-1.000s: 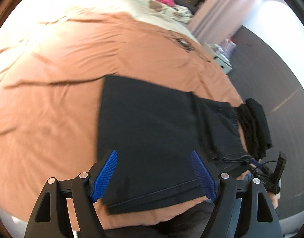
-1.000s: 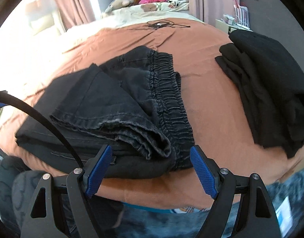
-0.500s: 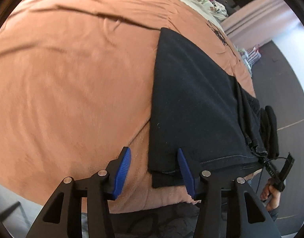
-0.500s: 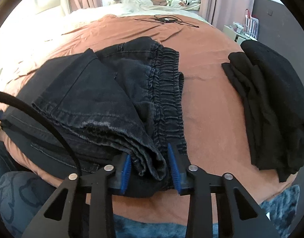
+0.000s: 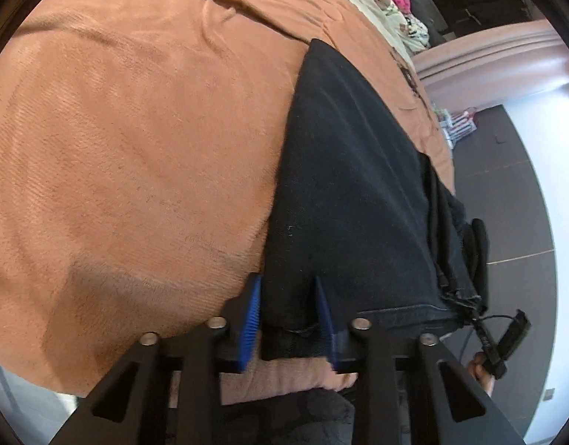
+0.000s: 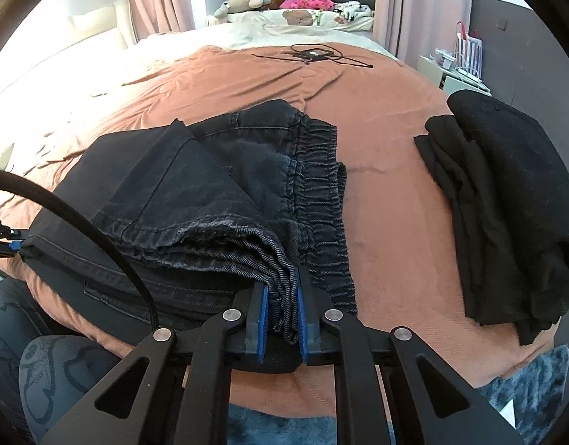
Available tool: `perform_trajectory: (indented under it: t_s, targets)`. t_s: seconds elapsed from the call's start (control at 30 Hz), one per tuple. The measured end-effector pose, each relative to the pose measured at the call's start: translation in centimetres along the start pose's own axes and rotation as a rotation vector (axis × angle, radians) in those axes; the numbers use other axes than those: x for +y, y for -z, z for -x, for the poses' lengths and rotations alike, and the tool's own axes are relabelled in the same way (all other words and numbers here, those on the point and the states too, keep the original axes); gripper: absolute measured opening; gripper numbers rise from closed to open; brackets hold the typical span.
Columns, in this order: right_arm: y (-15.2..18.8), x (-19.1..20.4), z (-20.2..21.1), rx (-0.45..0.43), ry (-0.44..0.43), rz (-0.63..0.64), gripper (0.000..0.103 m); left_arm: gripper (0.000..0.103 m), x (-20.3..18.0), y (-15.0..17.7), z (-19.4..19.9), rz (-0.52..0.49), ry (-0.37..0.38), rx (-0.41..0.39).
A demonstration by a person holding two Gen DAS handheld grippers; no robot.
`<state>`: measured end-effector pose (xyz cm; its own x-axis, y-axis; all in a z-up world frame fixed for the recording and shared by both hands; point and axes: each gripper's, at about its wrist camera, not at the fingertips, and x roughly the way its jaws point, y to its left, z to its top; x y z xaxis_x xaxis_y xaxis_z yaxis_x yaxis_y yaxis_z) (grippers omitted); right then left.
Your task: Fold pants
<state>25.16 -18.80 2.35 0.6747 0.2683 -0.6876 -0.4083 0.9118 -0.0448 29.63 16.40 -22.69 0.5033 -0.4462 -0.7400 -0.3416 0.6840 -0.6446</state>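
Observation:
Dark denim pants (image 5: 351, 193) lie folded on the orange blanket (image 5: 136, 129), elastic waistband to the right (image 6: 321, 193). My left gripper (image 5: 290, 319) sits at their near left corner. Its jaws are closing, with the corner's layers bunched between the blue pads and touching both. My right gripper (image 6: 282, 311) is at the near right end, its jaws also closing. The stacked hem layers of the pants (image 6: 195, 193) are squeezed tight between its pads. In the left wrist view the right gripper's body (image 5: 506, 337) and a hand (image 5: 482, 371) show at the far right.
A pile of folded black clothes (image 6: 506, 193) lies right of the pants on the blanket (image 6: 388, 193). Cables (image 6: 314, 53) lie further back on the bed, with stuffed toys (image 6: 243, 2) beyond. A black cable (image 6: 80, 222) arcs across the left. The person's patterned legs (image 6: 43, 371) stand at the bed's edge.
My left gripper dropped, rolled and moved to the pants' near left corner, its jaws narrowing around it. My right gripper's jaws closed from wide open onto the hem layers.

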Motion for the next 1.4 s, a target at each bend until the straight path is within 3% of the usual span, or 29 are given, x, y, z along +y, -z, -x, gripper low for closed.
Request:
perform_trajectory:
  t_s: [0.1,0.23,0.6,0.73,0.83,0.9,0.93,1.17,1.37,1.4]
  targets:
    - [-0.1,0.0,0.2,0.013,-0.003,0.0,0.009,0.014,-0.2,0.1,0.9,-0.005,0.001,-0.028]
    - [-0.8,0.2,1.3,0.003,-0.006,0.002,0.009,0.012,-1.1,0.0,2.2,-0.032,0.004,-0.056]
    - [0.8,-2.4,1.5,0.056,-0.04,-0.099,0.008,0.013,-1.1,-0.3,2.6,-0.054,0.027,-0.034]
    - [1.1,-3.6,-1.0,0.092,-0.048,-0.146,0.01,0.02,-1.6,0.0,1.4,-0.083,-0.052,-0.003]
    - [1.0,-4.3,-1.5,0.101,-0.046,-0.164,0.027,0.022,-1.6,0.2,1.4,-0.09,-0.064,-0.007]
    - [1.1,-4.1,-0.4,0.085,-0.022,-0.129,0.051,0.028,-1.6,0.3,1.8,-0.091,-0.068,-0.014]
    - [1.2,-3.8,0.5,0.073,-0.015,-0.101,0.053,0.03,-1.7,0.4,2.1,-0.098,-0.074,-0.023]
    - [1.4,-0.2,4.6,-0.006,-0.064,0.018,0.055,0.034,-2.3,1.2,3.1,-0.138,-0.112,-0.069]
    - [0.0,4.1,3.7,-0.013,-0.144,0.079,0.054,0.036,-3.3,1.5,3.5,-0.166,-0.126,-0.09]
    - [-0.3,5.0,3.3,-0.005,-0.168,0.09,0.049,0.039,-3.4,1.5,3.6,-0.174,-0.126,-0.095]
